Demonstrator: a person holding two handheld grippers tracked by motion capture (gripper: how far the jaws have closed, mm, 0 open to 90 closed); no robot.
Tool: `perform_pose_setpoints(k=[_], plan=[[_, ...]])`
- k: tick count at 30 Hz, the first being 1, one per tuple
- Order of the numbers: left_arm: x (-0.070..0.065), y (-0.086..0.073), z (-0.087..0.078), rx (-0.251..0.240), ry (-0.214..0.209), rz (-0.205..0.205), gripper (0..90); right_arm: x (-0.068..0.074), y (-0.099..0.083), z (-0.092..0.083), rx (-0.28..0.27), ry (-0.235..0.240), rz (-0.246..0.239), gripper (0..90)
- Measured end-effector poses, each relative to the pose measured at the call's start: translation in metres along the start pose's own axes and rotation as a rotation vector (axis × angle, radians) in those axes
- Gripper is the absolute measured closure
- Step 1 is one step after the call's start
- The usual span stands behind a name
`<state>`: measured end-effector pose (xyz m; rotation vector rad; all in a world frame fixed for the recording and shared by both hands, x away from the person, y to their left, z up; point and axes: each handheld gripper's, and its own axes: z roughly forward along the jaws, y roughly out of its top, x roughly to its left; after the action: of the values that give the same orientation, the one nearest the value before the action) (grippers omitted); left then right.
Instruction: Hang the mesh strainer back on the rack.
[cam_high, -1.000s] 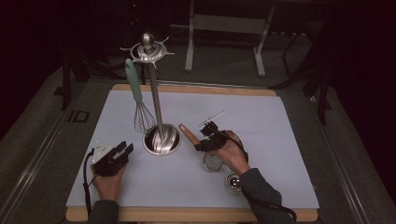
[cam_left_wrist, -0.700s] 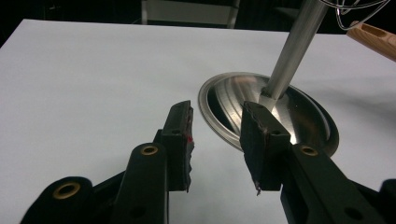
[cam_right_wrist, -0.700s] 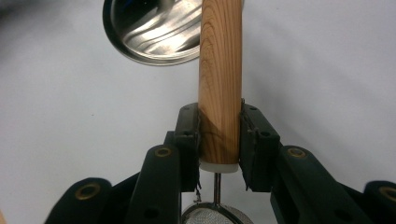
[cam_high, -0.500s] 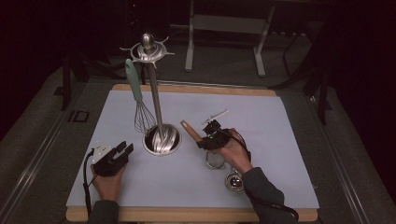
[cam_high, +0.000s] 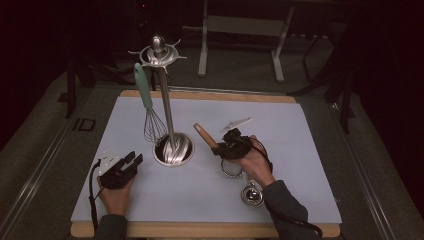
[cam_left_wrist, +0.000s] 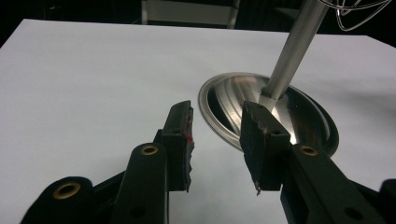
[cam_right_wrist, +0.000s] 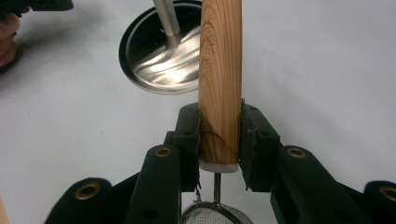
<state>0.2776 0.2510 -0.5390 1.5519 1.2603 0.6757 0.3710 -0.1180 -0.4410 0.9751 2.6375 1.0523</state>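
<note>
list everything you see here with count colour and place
utensil stand: 1, silver, round base at mat centre-left
whisk: 1, mint handle, hanging from the stand's top
strainer: 1, wooden handle, mesh bowl, clamped in right gripper
small metal piece: 1, silver, near front right; too small to identify
mat: 1, white, on the wooden board
right gripper: 1, black, right of the stand base
left gripper: 1, black, jaws apart, front left

A small mesh strainer (cam_high: 231, 167) with a light wooden handle (cam_right_wrist: 220, 84), handle angled up toward the stand's round steel base (cam_high: 174, 149).
</note>
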Motion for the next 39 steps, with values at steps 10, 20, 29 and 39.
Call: perform_pose_setpoints(k=[10,20,29,39], plan=[[0.0,0.0,0.0,0.0,0.0,0.0,64.5,0.001,-0.001,-0.01,-0.058,-0.011,-0.041,71.0],[0.0,0.0,0.0,-0.001,0.0,-0.002,64.5,0.006,-0.001,-0.021,-0.123,-0.001,-0.113,71.0],[0.0,0.0,0.0,-0.001,-0.005,-0.005,64.5,0.01,0.002,-0.03,-0.182,0.008,-0.163,70.9],[0.0,0.0,0.0,0.0,-0.007,-0.007,64.5,0.012,0.006,-0.042,-0.25,0.015,-0.205,71.0]])
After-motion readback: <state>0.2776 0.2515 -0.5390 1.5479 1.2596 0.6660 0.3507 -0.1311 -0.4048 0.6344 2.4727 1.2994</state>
